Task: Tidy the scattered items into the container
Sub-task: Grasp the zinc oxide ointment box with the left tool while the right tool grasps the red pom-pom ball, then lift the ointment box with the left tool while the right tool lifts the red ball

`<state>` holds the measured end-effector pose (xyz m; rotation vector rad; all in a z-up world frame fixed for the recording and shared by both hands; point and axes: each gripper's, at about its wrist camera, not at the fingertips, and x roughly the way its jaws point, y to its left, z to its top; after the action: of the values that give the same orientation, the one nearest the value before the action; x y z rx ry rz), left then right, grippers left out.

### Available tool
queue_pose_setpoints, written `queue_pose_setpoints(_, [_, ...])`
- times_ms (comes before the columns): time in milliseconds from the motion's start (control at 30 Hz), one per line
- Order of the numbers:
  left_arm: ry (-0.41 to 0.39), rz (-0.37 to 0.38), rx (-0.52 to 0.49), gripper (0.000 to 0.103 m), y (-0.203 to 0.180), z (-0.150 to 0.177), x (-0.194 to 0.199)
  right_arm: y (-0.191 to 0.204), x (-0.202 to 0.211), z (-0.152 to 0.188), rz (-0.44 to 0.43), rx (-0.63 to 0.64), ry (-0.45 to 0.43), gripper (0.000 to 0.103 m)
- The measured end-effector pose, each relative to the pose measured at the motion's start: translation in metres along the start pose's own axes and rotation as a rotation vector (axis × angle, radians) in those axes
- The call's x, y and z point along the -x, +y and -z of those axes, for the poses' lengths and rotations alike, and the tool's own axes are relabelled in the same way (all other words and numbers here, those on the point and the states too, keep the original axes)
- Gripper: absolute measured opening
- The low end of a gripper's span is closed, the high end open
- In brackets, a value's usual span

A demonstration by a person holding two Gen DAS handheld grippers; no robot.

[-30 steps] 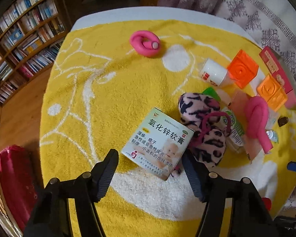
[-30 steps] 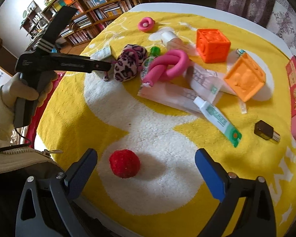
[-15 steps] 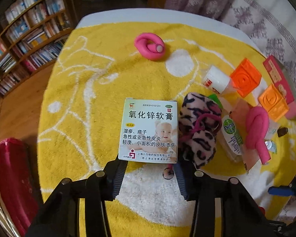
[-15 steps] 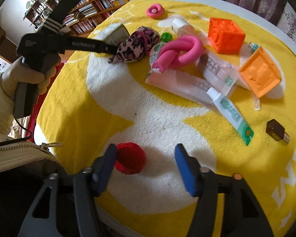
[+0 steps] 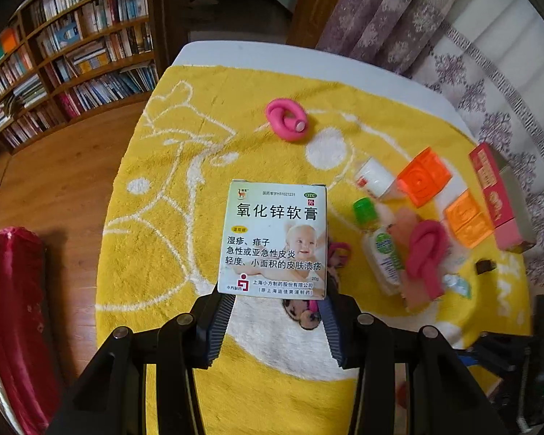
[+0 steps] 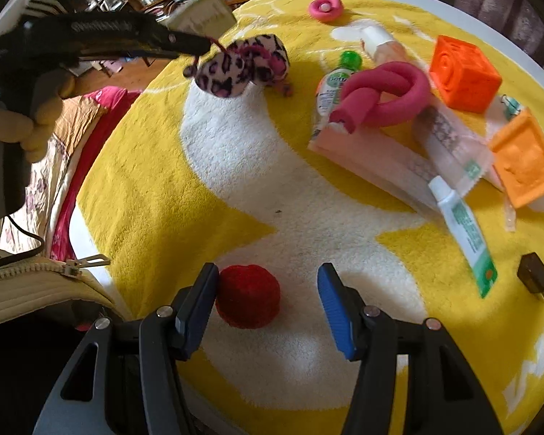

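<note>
While the left tongs [image 5: 273, 311] pinch the light, crushable ointment box [image 5: 273, 241] by its lower edge above the table [image 5: 235, 54], the right tongs [image 6: 268, 302] stand half-open around the red ball [image 6: 248, 295], probably soft; grip it across the middle.

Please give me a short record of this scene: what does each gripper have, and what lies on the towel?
left gripper: shut on ointment box, held above yellow towel
right gripper: open, red ball between its fingers, not clamped
on towel: two orange cubes, pink foam knot, sanitizer bottle, green-white tube
</note>
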<state>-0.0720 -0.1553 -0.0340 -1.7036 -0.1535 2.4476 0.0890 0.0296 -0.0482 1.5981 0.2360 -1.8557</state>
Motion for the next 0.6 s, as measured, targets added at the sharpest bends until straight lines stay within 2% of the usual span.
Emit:
queue_pose_setpoints(167, [-0.019, 0.026, 0.000, 0.047, -0.015, 0.000, 0.017, 0.002, 0.007, 0.001, -0.012, 0.044, -0.022, 0.033])
queue_pose_setpoints(367, [0.031, 0.102, 0.044, 0.048, -0.031, 0.015, 0.018, -0.009, 0.018, 0.004, 0.006, 0.039, -0.047, 0.031])
queue_pose_setpoints(600, [0.107, 0.093, 0.060, 0.048, -0.050, 0.042, -0.013, -0.024, 0.026, 0.011, 0.007, 0.028, -0.049, 0.031])
